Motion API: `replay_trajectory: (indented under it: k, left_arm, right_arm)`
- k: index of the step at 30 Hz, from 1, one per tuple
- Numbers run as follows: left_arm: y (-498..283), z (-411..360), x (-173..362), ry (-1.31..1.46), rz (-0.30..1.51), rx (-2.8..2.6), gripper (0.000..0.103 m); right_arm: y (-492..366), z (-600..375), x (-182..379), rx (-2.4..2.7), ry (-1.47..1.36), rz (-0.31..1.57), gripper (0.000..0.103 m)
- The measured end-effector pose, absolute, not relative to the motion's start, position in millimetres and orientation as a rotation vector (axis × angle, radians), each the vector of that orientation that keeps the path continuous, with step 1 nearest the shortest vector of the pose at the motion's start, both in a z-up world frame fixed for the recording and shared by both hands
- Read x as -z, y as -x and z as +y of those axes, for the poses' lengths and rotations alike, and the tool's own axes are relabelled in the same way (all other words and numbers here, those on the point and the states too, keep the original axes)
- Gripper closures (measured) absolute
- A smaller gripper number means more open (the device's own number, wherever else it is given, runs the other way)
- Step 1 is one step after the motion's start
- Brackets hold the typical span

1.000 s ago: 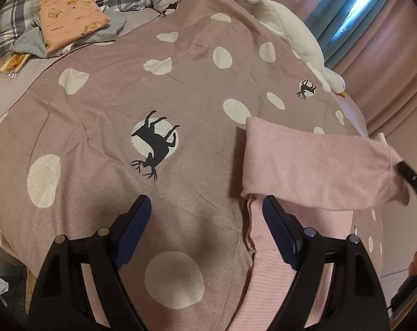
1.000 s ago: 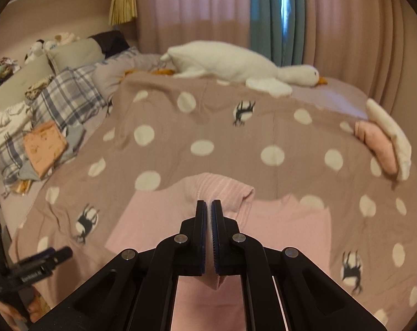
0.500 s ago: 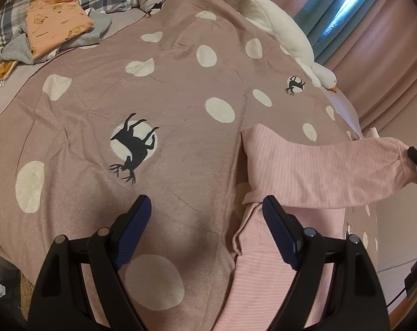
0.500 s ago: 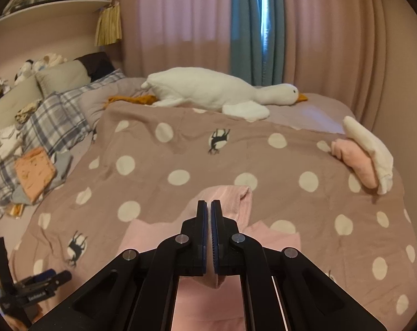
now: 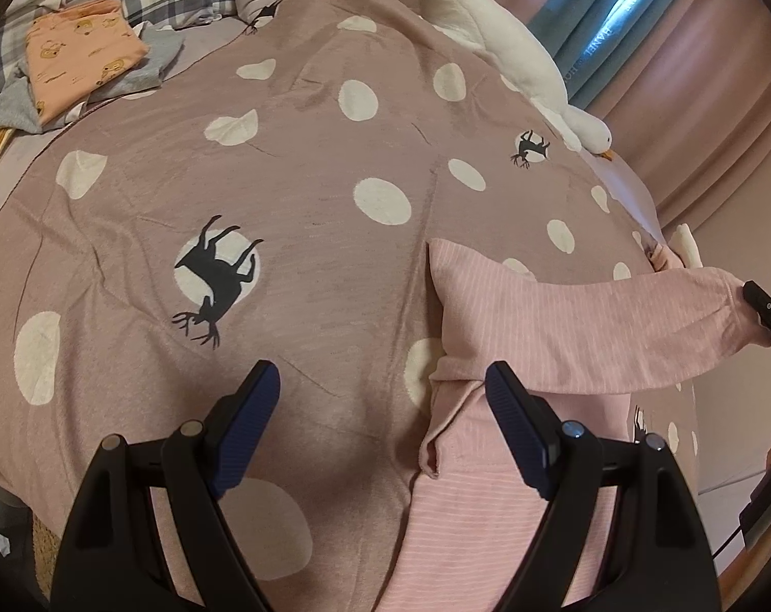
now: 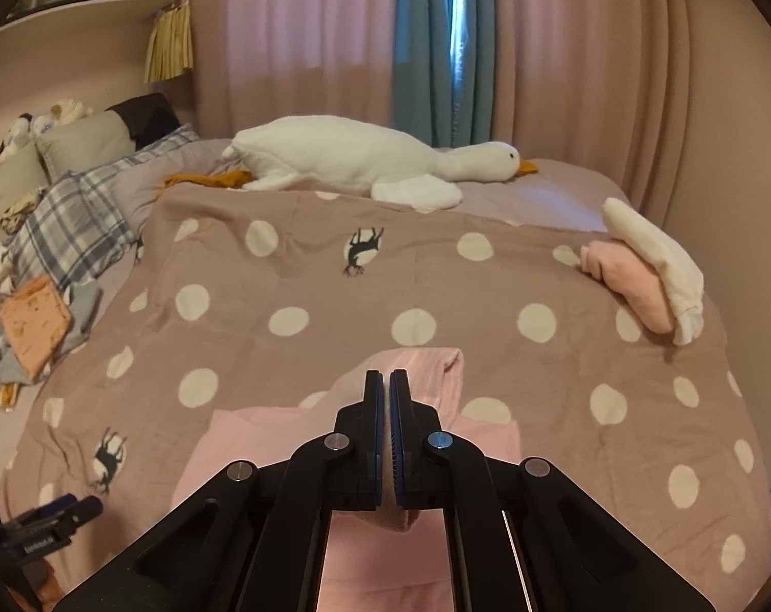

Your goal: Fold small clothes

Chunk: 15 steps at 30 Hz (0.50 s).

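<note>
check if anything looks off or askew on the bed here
Nothing damaged or spilled. The pink top is only mid-fold: its sleeve is stretched out sideways, pinched at the cuff by the shut right gripper. The left gripper hangs open, holding nothing.

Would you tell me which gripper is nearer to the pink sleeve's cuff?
Right. The right gripper is shut on the cuff; the left gripper hangs open by the sleeve's shoulder end.

The top (image 5: 513, 520) lies on the blanket (image 5: 308, 204) at the near edge of the bed, its sleeve (image 5: 579, 326) lifted out to the right. The goose (image 6: 365, 163) lies across the far side. Folded clothes (image 6: 30, 326) sit left, by the pillows (image 6: 74, 224); another bundle (image 6: 640, 280), perhaps two garments, sits right.
</note>
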<state>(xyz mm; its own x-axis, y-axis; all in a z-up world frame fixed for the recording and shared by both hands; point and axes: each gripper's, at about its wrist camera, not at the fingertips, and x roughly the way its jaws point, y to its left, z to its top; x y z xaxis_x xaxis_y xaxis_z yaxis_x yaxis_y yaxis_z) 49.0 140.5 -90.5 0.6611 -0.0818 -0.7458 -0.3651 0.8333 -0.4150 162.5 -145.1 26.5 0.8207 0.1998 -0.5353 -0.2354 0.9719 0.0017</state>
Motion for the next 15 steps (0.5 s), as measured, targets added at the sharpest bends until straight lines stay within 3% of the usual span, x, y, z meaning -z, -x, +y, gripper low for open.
replay_trajectory:
  k: [15]
  left_arm:
    - [-74, 131, 94, 0.559, 0.884, -0.128, 0.021]
  right_arm:
    - [-177, -170, -5, -0.172, 0.047, 0.614, 0.099]
